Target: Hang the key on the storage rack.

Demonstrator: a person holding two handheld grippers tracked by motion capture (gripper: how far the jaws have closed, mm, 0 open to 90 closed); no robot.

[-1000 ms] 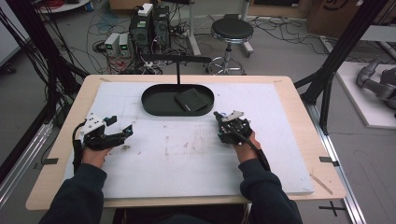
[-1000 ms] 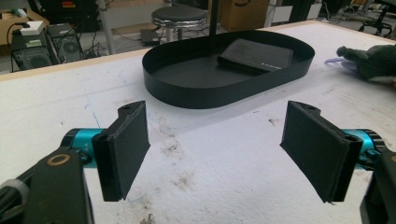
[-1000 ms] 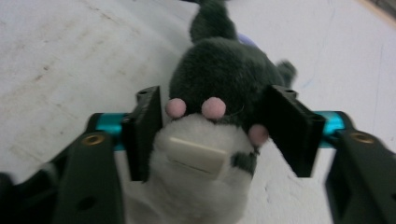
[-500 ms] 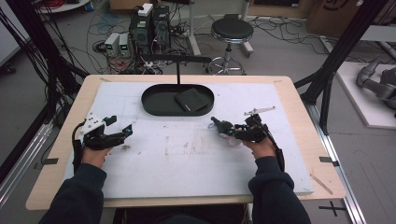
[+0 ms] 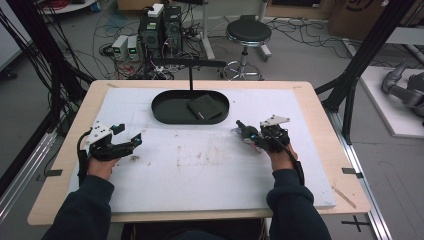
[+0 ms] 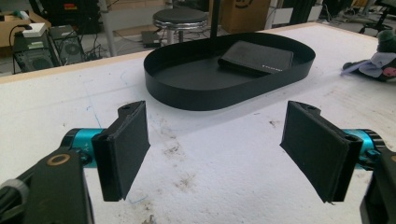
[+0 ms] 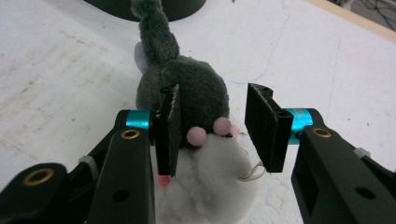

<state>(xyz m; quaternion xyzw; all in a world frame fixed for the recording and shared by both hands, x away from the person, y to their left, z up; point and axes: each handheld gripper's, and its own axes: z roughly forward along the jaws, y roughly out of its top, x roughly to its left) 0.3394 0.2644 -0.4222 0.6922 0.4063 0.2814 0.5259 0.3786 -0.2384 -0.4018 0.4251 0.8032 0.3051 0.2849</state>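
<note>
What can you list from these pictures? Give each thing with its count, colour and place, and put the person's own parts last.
Tray: one, black, oval, far middle of the table.
Wallet: one, black, flat, inside the tray toward its right end.
Plush toy: one, grey and white with pink spots, lying between the right gripper's jaws.
White mat: one, white and stained, covering the table.
Table: one, light wood, under the mat.
Stool: one, black seat, on the floor beyond the table.
Left gripper: one, black, jaws wide apart, holding nothing, left of the mat.
Right gripper: one, black, jaws astride the plush toy, not closed.
</note>
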